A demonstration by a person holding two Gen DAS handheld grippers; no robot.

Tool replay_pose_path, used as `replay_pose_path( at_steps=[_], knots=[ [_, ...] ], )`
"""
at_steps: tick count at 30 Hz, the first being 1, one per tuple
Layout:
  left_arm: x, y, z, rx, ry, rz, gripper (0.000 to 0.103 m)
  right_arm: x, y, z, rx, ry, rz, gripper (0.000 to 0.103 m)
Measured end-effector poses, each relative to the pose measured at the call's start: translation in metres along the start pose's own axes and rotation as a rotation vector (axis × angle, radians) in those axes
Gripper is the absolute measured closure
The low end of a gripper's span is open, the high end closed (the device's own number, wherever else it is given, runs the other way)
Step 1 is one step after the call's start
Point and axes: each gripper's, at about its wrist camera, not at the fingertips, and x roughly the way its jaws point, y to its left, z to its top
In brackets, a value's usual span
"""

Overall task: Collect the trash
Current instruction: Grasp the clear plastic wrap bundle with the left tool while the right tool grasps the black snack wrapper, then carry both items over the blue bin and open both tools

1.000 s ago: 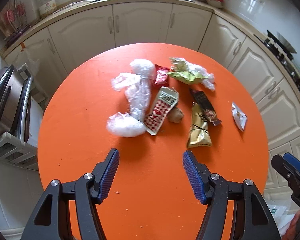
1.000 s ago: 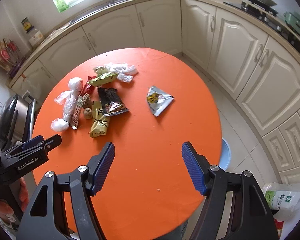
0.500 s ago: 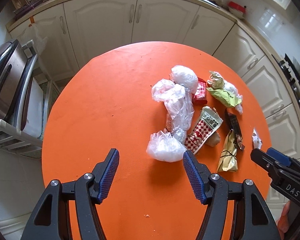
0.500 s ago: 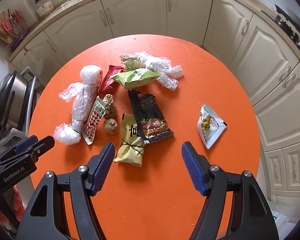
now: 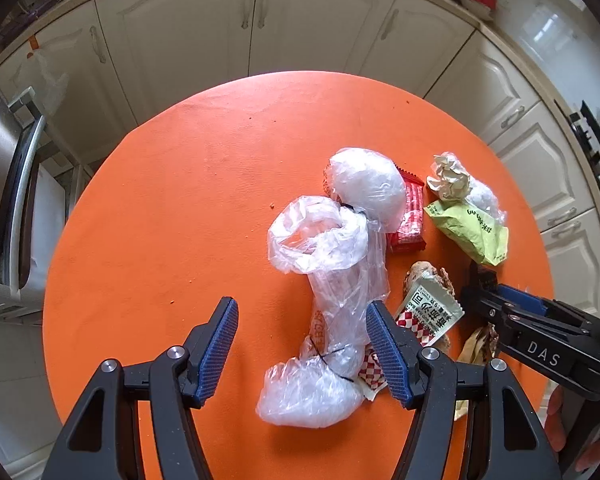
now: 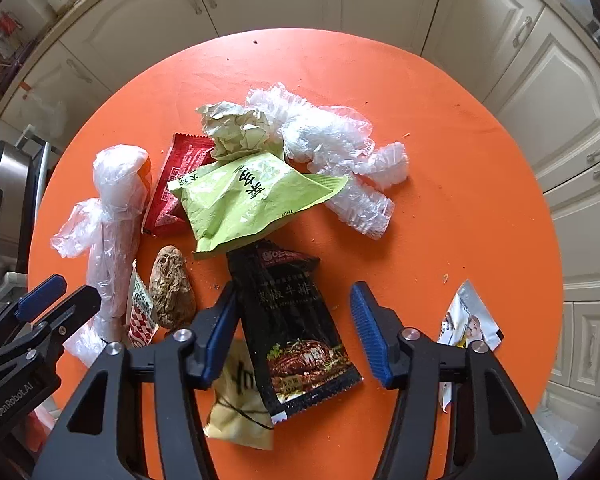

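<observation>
Both grippers point steeply down. The left gripper (image 5: 300,346) hangs with its fingers (image 5: 216,350) parted; the right gripper (image 6: 294,330) has just been narrowing, its fingers (image 6: 366,332) not yet pressing anything.

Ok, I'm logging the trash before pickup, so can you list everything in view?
table: one, orange, round, beneath all
clear plastic bag: one long knotted bundle, left of pile
crinkled plastic: one, clear, far side
green wrapper: one, pile centre
red wrapper: one, partly under green wrapper
crumpled paper: one, pale, beside crinkled plastic
black wrapper: one, between right gripper's jaws
gold wrapper: one, nearest edge
checked wrapper: one, red-white
brown lump: one
white packet: one, apart, right
cabinets: cream, behind
left gripper: open
right gripper: open, jaws just narrowing
</observation>
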Motion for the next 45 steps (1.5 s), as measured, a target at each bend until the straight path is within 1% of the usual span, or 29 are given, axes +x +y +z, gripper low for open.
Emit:
replay_pose_path(
  at_steps=[1, 2, 3, 5, 7, 8, 11, 12, 14, 15, 16, 19, 21, 25, 29, 33, 37, 45],
  knots=[
    [0.003, 0.000, 0.003, -0.001, 0.006, -0.003, 0.041, 0.000, -0.002, 0.000, -0.002, -0.002, 0.008, 0.058],
    [0.006, 0.000, 0.005, -0.001, 0.011, -0.005, 0.041, -0.001, -0.003, 0.000, -0.009, -0.007, 0.004, 0.061],
    [0.009, 0.000, 0.008, -0.001, 0.016, -0.007, 0.041, -0.002, -0.004, -0.001, -0.018, -0.011, 0.002, 0.062],
    [0.013, -0.001, 0.009, -0.001, 0.023, -0.017, 0.039, -0.003, -0.007, -0.005, -0.030, -0.019, 0.009, 0.071],
    [0.019, 0.000, 0.012, -0.007, 0.032, -0.023, 0.033, -0.006, -0.010, -0.011, -0.043, -0.026, 0.011, 0.073],
    [0.019, -0.001, 0.013, -0.001, 0.018, -0.021, 0.032, -0.007, -0.012, -0.014, -0.044, -0.027, 0.018, 0.076],
    [0.025, -0.006, 0.014, 0.029, -0.003, 0.010, 0.035, -0.011, -0.020, -0.026, -0.044, -0.032, 0.032, 0.080],
    [0.027, -0.009, 0.014, 0.050, -0.008, 0.014, 0.037, -0.012, -0.025, -0.029, -0.041, -0.032, 0.036, 0.080],
    [0.027, -0.012, 0.012, 0.086, -0.016, 0.027, 0.049, -0.013, -0.030, -0.035, -0.036, -0.034, 0.045, 0.082],
    [0.027, -0.011, 0.012, 0.093, -0.014, 0.003, 0.065, -0.013, -0.033, -0.037, -0.030, -0.035, 0.051, 0.082],
    [0.027, -0.010, 0.012, 0.092, 0.004, -0.041, 0.076, -0.014, -0.035, -0.039, -0.024, -0.036, 0.057, 0.083],
    [0.029, -0.010, 0.010, 0.096, 0.009, -0.042, 0.076, -0.017, -0.043, -0.044, -0.001, -0.032, 0.080, 0.084],
    [0.030, -0.010, 0.014, 0.093, 0.006, -0.032, 0.077, -0.019, -0.045, -0.048, 0.012, -0.035, 0.083, 0.085],
    [0.026, -0.012, 0.009, 0.098, 0.005, -0.032, 0.077, -0.026, -0.050, -0.056, 0.023, -0.044, 0.093, 0.085],
    [0.016, -0.024, 0.005, 0.104, -0.024, -0.032, 0.077, -0.035, -0.055, -0.065, 0.036, -0.056, 0.105, 0.085],
    [0.000, -0.034, -0.008, 0.115, -0.059, -0.031, 0.077, -0.050, -0.061, -0.077, 0.046, -0.077, 0.117, 0.085],
    [-0.014, -0.051, -0.024, 0.154, -0.082, -0.034, 0.077, -0.066, -0.064, -0.089, 0.051, -0.101, 0.127, 0.085],
    [-0.039, -0.105, -0.066, 0.259, -0.111, -0.033, 0.077, -0.106, -0.089, -0.123, 0.101, -0.180, 0.127, 0.085]
  ],
)
